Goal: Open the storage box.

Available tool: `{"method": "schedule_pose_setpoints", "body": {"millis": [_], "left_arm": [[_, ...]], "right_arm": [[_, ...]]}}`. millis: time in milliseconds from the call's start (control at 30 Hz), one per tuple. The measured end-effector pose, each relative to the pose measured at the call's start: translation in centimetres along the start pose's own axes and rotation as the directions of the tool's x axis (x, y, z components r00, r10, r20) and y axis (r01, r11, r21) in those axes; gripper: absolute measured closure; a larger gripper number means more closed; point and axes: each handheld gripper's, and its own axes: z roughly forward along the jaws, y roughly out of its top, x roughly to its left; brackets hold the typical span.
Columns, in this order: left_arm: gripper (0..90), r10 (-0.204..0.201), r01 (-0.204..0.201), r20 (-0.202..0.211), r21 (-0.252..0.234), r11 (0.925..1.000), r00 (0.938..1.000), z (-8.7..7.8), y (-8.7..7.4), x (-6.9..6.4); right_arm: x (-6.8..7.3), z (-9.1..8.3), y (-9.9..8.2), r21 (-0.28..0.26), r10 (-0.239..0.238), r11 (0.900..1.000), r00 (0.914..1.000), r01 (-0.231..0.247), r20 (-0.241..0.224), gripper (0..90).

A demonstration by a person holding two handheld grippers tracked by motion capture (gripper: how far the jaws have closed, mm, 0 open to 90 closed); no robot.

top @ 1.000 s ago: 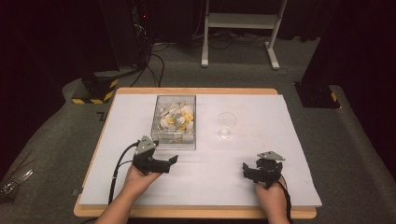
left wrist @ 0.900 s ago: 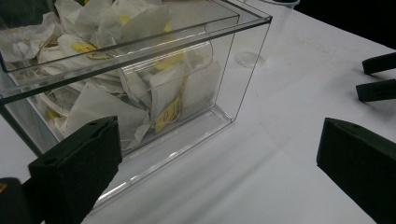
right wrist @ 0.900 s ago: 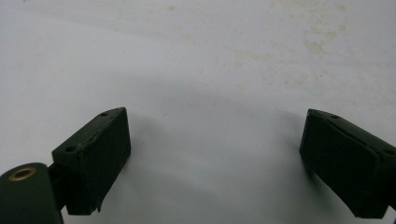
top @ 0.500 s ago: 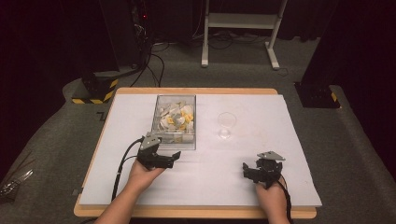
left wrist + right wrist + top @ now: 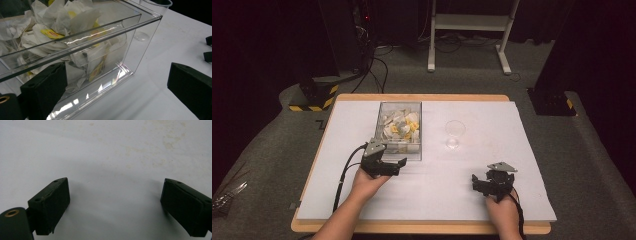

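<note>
While my left tool [image 5: 398,164] sits right at the near end of the clear box [image 5: 384,107], its jaws stand wide apart and grip nothing; in the left gripper view one jaw is against the box's near wall [image 5: 100,62] and the other is out over the bare white sheet. The box stands on the desk [image 5: 492,127], left of the middle, long side running away from me. It is heaped with tea bags [image 5: 399,127] in white paper wrappers, some showing yellow tags, and up close I see them piled against the clear walls, reaching near the rim [image 5: 60,27]. Inside the near wall there seems to be a smaller clear pocket with a few bags tucked in it.

Just to the right of the box, apart from it, a clear cup [image 5: 455,133] stands upright; I can make out nothing inside it. Its rim also shows past the box corner in the left gripper view [image 5: 156,3].

My right tool [image 5: 479,184] rests low over the desk near the front edge, well apart from both containers, jaws spread and holding nothing.
</note>
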Motion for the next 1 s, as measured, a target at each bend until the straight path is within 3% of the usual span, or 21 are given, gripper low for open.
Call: {"method": "schedule_pose_setpoints", "body": {"millis": [367,700,767,1000], "left_arm": [[5.6,-0.013,0.013,0.016,-0.005,0.9999,0.9998,0.8,0.4,0.0],[9.4,-0.001,0.001,0.012,-0.018,0.9998,0.9999,1.3,0.5,-0.5],[11.2,-0.018,0.018,0.016,-0.02,0.9996,0.9997,1.2,0.4,-0.6],[17.9,-0.01,0.01,-0.016,-0.029,0.9995,0.9998,1.0,0.3,-0.5]], "right_arm": [[0.0,0.0,0.0,0.0,0.0,1.0,1.0,0.0,0.0,8.7],[0.0,0.0,0.0,-0.001,0.0,1.0,1.0,0.0,0.0,8.7],[0.0,0.0,0.0,0.0,0.0,1.0,1.0,0.0,-0.001,8.7],[0.0,0.0,0.0,-0.001,-0.001,1.0,1.0,0.001,0.0,8.7]]}}
